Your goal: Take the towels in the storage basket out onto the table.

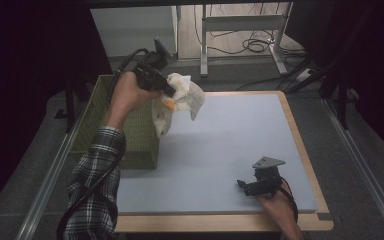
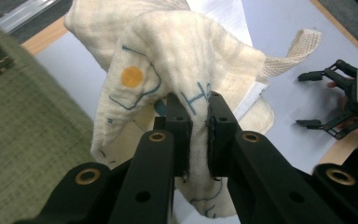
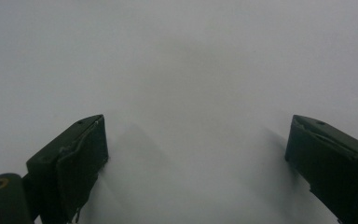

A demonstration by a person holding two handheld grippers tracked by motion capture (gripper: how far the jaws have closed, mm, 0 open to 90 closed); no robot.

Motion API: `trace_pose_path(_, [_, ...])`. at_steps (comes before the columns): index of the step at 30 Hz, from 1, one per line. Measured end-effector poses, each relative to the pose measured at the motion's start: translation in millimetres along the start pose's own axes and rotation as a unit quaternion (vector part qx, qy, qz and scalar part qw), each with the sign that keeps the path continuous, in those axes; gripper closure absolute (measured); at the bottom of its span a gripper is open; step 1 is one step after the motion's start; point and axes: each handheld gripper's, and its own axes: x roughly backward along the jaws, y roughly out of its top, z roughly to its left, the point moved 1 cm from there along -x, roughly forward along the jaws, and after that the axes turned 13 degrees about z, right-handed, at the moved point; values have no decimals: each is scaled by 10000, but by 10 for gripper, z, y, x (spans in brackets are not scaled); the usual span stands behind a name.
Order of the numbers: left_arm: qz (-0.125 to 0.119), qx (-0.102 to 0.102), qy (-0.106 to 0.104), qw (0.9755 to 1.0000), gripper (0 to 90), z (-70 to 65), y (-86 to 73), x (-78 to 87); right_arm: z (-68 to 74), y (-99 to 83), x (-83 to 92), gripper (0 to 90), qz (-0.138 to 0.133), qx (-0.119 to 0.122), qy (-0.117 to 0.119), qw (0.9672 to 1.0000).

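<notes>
Left hand-held gripper (image 2: 197, 135) pinches the cream cloth (image 2: 168, 60), which hangs below it beside the green basket (image 1: 130, 135). Carry it fully over the rim before letting go. Right hand-held gripper (image 3: 196, 154) gapes wide, nothing held, on the surface (image 1: 230, 145).

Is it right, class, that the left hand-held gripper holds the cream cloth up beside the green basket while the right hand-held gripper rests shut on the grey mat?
Not quite. The right hand-held gripper is open: the right gripper view shows its jaws wide apart over the grey mat. The rest stands: the left hand-held gripper pinches the cream cloth beside the green basket.
</notes>
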Motion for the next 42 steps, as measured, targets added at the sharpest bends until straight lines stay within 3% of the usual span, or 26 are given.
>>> trace_pose_path(12, [257, -457, -211, 9984, 822, -341, 310, -580, 0, 0, 1, 57, -1, -1, 12, 10000])
trace_pose_path(17, [328, -569, -233, 9976, 820, -423, 382, -843, 0, 0, 1, 57, -2, -5, 10, 10000])
trace_pose_path(23, [426, -596, -158, 9972, 816, -489, 416, -1226, 0, 0, 1, 57, -1, -4, 8, 10000])
trace_pose_path(31, [465, -556, -191, 9972, 795, -466, 381, -1812, -4, -1, -2, 57, -4, 24, -11, 10000])
trace_pose_path(38, [369, -422, -290, 9980, 716, -423, 310, -2295, -2, -1, -2, 57, -3, 9, -7, 10000])
trace_pose_path(42, [212, -322, -382, 9985, 495, -395, 273, -2483, -3, -1, -2, 57, -6, 11, -13, 10000])
